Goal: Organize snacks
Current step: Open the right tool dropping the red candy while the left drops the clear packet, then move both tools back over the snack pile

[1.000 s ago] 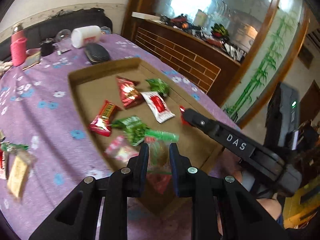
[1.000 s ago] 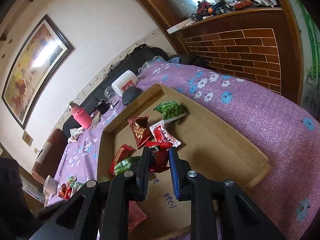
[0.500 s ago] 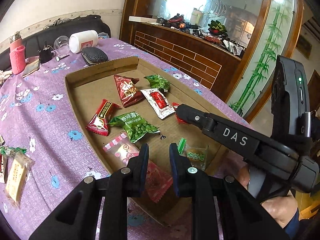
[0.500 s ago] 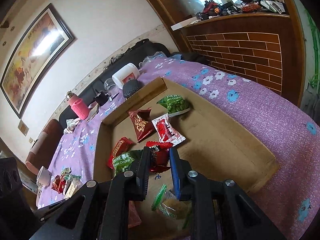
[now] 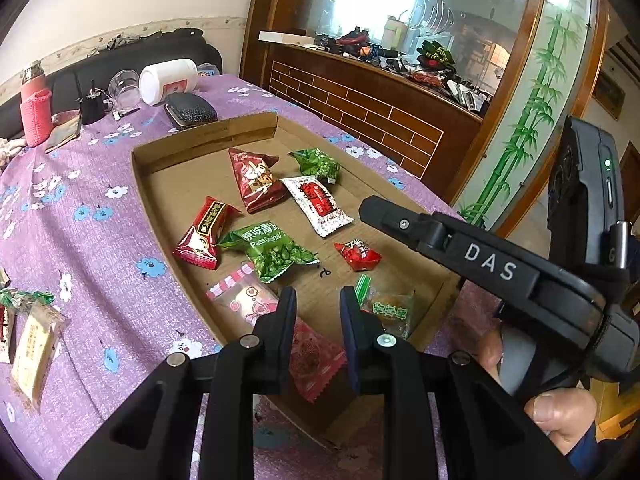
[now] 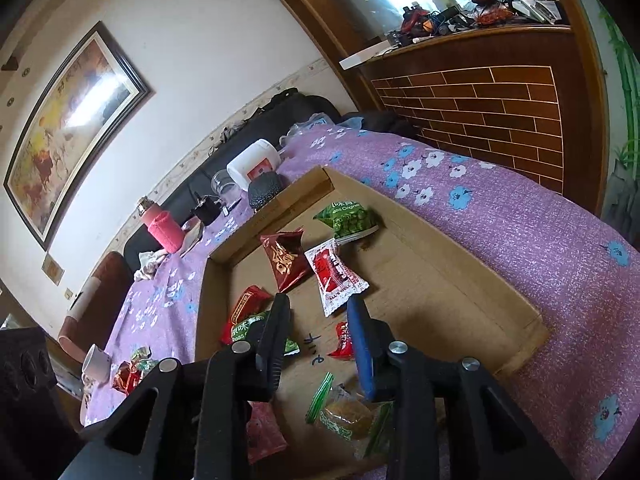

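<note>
- Left wrist view: my left claw hangs over the near end of the cardboard tray, its jaws almost pressed together with nothing pinched between them.
- My right claw has just been opening; its jaws stand a little apart and hold nothing. The small red snack lies on the tray floor beneath the gap, released by my reading.
- Most snacks already sit in the tray: the green peas packet, the white sachet, the clear-wrapped cake at the near right corner.
- What still needs moving is the loose pile on the purple table: a pale wrapped bar and small wrappers just beside it, well outside the tray.
- That pile lies far to the left of my left claw, and the right claw is farther off across the tray, so I judge the left hand should fetch it.
- The bar's long axis runs roughly toward me, so I would close across its narrow width.
</note>
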